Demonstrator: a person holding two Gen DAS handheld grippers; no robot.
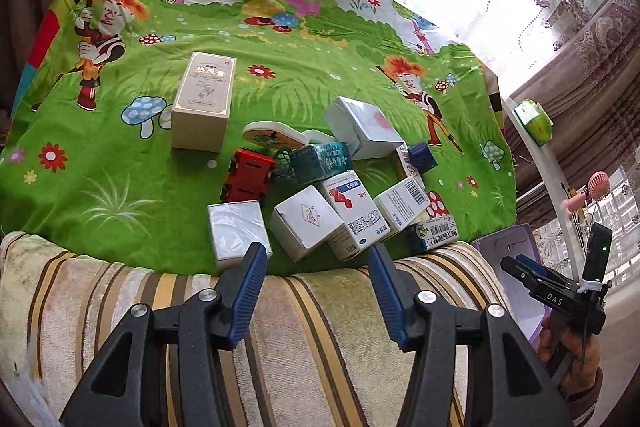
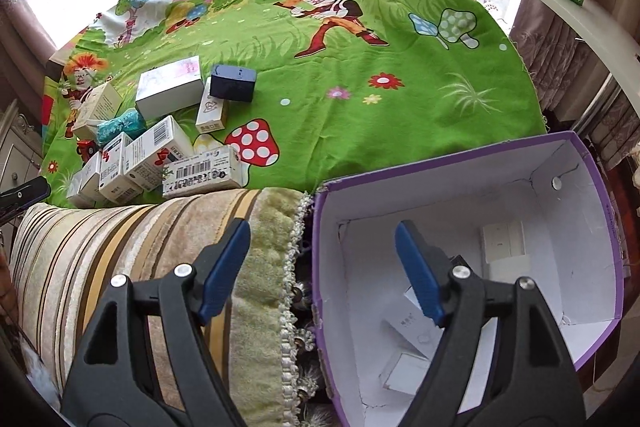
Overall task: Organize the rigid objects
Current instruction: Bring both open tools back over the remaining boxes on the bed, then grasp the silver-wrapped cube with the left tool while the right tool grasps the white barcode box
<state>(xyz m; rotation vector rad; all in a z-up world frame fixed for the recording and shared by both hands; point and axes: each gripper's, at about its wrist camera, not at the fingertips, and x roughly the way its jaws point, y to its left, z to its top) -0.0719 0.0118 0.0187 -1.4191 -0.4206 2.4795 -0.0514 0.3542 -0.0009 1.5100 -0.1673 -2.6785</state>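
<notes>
Right wrist view shows your right claw (image 2: 322, 271) open and empty over the purple box (image 2: 472, 147) holding a few cartons, while most small boxes (image 1: 344, 203) wait ahead of your open, empty left claw (image 1: 318, 285).

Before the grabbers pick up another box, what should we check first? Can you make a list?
1. Left gripper open with nothing in it: ok.
2. Right gripper open with nothing in it: ok.
3. Purple box has room left: ok.
4. Silver box free on top to grab: ok.
5. Pile of small boxes tidy: not ok, they lean on each other.
6. Red toy truck easy to pull free: cannot tell.
</notes>
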